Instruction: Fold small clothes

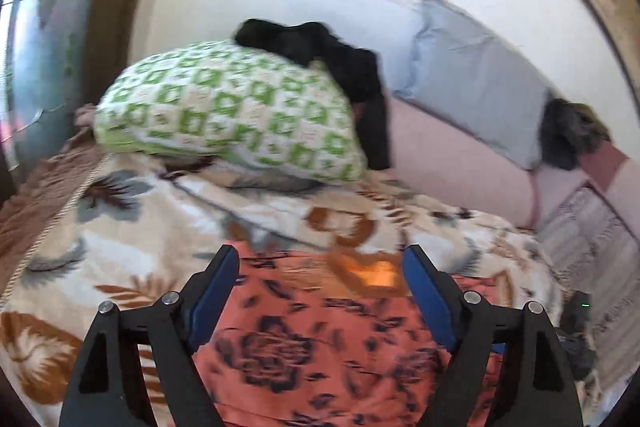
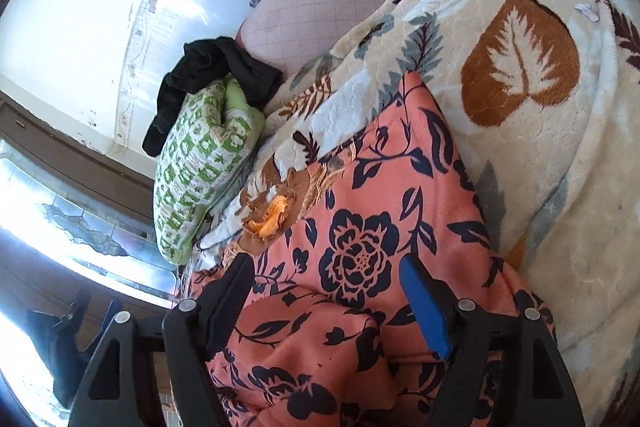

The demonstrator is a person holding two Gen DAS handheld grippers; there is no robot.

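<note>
A salmon-pink garment with dark navy flowers (image 1: 320, 339) lies on the cream leaf-print blanket (image 1: 132, 227). Its orange collar part (image 1: 376, 273) shows at the far edge. My left gripper (image 1: 322, 267) is open just above the garment, fingers (image 1: 212, 291) apart on either side of it. In the right wrist view the same garment (image 2: 360, 247) lies spread, with a fold bunched near the camera. My right gripper (image 2: 328, 279) is open over it, holding nothing. The left gripper (image 2: 72, 331) shows dimly at the lower left of the right wrist view.
A green-and-white patterned pillow (image 1: 228, 107) lies at the head of the bed with a black garment (image 1: 340, 63) draped on it. A grey-blue pillow (image 1: 476, 75) and a pink mattress (image 1: 448, 155) lie along the wall. A dark heap (image 1: 568, 131) sits at the right.
</note>
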